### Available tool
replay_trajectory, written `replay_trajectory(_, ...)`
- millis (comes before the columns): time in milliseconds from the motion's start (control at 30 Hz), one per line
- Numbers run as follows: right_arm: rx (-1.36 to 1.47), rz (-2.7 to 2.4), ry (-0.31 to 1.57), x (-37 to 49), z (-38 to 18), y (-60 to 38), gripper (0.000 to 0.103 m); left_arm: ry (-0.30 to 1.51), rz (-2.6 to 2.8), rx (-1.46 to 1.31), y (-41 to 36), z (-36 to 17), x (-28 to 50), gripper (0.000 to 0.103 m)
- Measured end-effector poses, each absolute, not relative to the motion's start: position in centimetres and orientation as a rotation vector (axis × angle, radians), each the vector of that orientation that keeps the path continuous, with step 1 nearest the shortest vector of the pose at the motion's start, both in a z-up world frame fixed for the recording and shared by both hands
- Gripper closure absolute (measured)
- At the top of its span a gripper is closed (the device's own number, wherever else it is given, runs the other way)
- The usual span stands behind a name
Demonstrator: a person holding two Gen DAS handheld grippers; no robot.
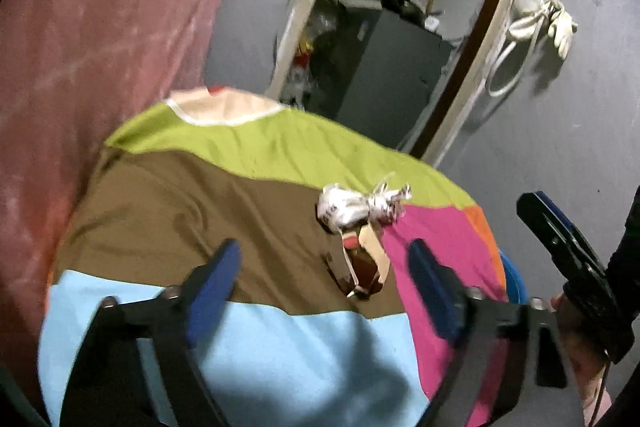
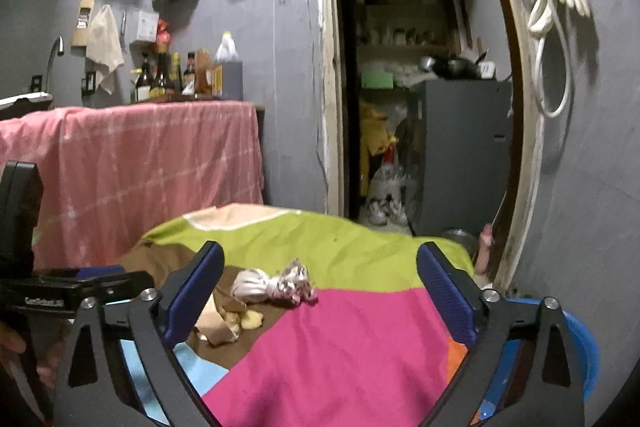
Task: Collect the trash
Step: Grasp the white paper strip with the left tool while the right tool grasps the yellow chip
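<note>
Foil wad beside cardboard scrap on patchwork cloth, both grippers' jaws wide, empty.

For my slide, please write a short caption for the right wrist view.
Open right hand-held gripper facing crumpled foil wrapper and torn cardboard scrap on a colourful cloth.

the left wrist view is smeared by motion, so the crumpled silver wrapper and the torn brown packet beside it show no readable print. the lower edge cuts off the left tongs. in the right wrist view, a blue tongs finger covers part of the packet, the blue tub is mostly hidden behind the tabletop's cloth, and the bottle labels are too small to tell.
</note>
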State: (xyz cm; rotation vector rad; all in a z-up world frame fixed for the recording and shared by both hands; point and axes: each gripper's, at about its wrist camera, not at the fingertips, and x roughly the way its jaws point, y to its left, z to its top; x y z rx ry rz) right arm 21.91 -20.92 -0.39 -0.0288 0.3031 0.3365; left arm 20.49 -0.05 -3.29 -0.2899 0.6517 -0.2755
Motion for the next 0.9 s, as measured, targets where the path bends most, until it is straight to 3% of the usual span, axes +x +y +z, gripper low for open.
replay_trajectory(333, -0.031, 0.353, 0.412, 24.0, -2.5, -20.6, 0.016, 0.764, -0.335, -0.303, -1.0, -4.9, 22.6, 0.057)
replay_trajectory(900, -0.026, 0.383, 0.535, 26.2, -4.7, -20.7, 0.017, 0.839, -0.392, -0.356, -1.9, -5.9, 24.8, 0.070)
